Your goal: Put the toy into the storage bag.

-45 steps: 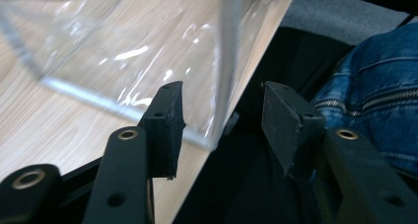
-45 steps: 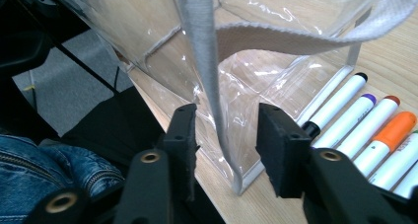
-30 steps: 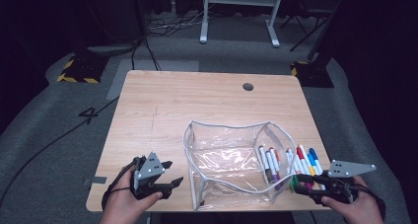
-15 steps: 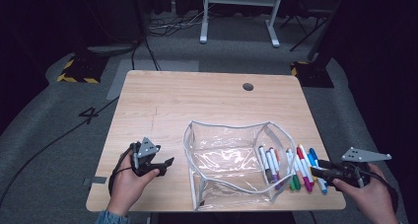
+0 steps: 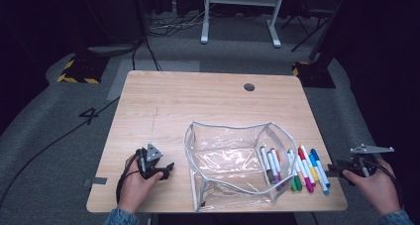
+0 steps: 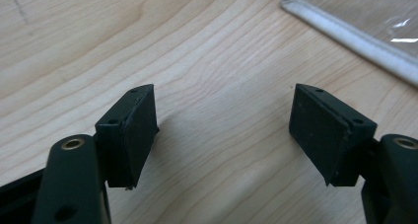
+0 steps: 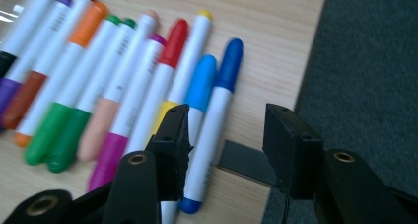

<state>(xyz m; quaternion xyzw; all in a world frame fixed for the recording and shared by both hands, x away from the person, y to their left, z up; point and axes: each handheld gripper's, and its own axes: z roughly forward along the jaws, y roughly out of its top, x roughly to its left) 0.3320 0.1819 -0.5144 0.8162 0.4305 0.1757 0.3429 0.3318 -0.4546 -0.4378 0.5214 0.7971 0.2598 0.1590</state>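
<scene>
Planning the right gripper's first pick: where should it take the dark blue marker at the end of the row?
Probably mid-barrel on the dark blue marker, jaws straddling it across its length, coming from above. Its outer side faces bare table; the light blue marker lies close against the other side, so that jaw has little room.

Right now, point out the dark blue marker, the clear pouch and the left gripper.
dark blue marker [image 7: 217,113], right gripper view, white barrel.
clear pouch [image 5: 233,128], high view, back rim.
left gripper [image 6: 224,130], left gripper view, midway between jaws.

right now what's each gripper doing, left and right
left gripper: tongs open, just been opening, nothing between them.
right gripper: tongs open, holding nothing, beside the markers.
</scene>
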